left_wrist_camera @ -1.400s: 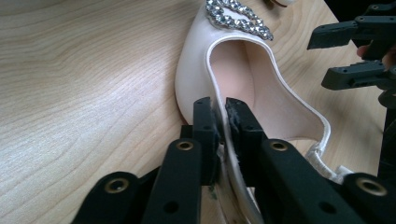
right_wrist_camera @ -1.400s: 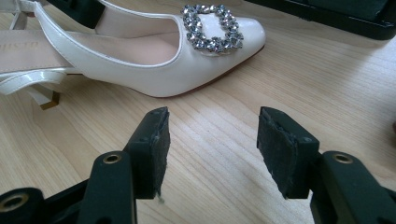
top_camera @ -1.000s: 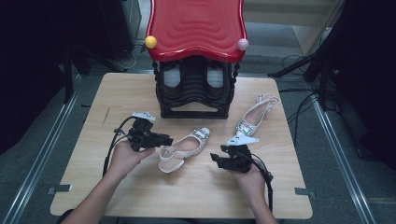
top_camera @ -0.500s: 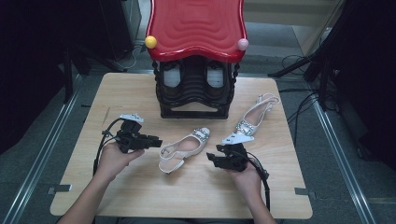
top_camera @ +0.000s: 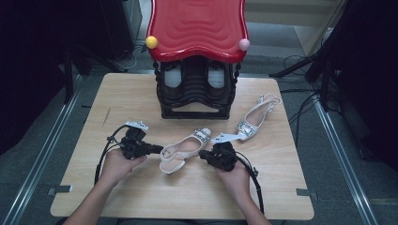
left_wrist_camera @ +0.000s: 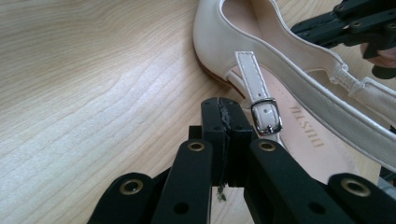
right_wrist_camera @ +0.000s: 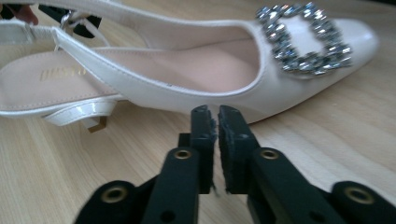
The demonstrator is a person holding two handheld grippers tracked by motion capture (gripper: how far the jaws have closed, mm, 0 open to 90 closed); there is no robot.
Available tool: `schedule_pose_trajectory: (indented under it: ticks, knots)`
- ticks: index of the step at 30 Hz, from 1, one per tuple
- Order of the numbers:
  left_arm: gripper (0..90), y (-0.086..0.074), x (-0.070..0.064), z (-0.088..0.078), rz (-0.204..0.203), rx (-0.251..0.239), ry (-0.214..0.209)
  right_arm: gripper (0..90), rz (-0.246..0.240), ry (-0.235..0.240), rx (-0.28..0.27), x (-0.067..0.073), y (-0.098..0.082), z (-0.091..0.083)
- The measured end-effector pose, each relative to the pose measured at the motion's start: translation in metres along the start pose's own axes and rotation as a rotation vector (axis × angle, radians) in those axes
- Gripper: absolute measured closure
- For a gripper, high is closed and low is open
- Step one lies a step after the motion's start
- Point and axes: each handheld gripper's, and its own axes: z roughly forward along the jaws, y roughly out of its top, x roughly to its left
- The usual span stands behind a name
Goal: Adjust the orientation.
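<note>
Step in hand: positioning both grippers at the near shoe; by my reading, nothing is grasped yet.
Near shoe: white slingback with a jewelled buckle on the toe, lying on the tabletop between the two hands, in front of the red-topped shoe rack.
Second shoe: matching slingback, well apart to the right of the rack, untouched.
Left gripper: jaws have just been closing and now stand pressed together with nothing between them; tips sit just beside the heel strap and its small metal buckle.
Right gripper: jaws have just been closing and are now all but together, a thin slit left, empty; tips point at the side wall of the shoe below the toe section.
Next move calls for: spreading the jaws again before any pick-up, since pressed-together tips can only nudge. The left gripper would need the strap or heel rim between its pads; the right, the side wall near the toe.
Risk: a push from either side may slide or tip the light shoe.
</note>
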Motion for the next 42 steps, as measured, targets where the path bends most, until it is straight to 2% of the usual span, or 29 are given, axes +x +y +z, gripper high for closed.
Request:
schedule_pose_trajectory:
  ticks: [2,16,22,33,42]
  knots:
    - [89.9,-0.001,-0.001,0.001,0.009,0.0,0.002,90.0,-0.007,0.0,0.007,0.001,0.0,0.003]
    - [89.8,-0.005,-0.008,0.009,0.004,0.007,-0.016,90.0,-0.016,-0.004,0.01,0.002,0.003,0.01]
    - [89.8,-0.007,-0.012,0.013,0.012,0.025,-0.019,90.0,-0.018,-0.005,0.011,0.001,0.004,0.012]
    - [89.8,-0.012,-0.022,0.015,0.023,0.027,-0.025,90.0,-0.006,0.001,0.007,-0.002,0.007,0.015]
    - [89.8,-0.017,-0.032,0.02,0.029,0.023,-0.06,90.0,-0.008,-0.007,0.02,-0.005,0.013,0.019]
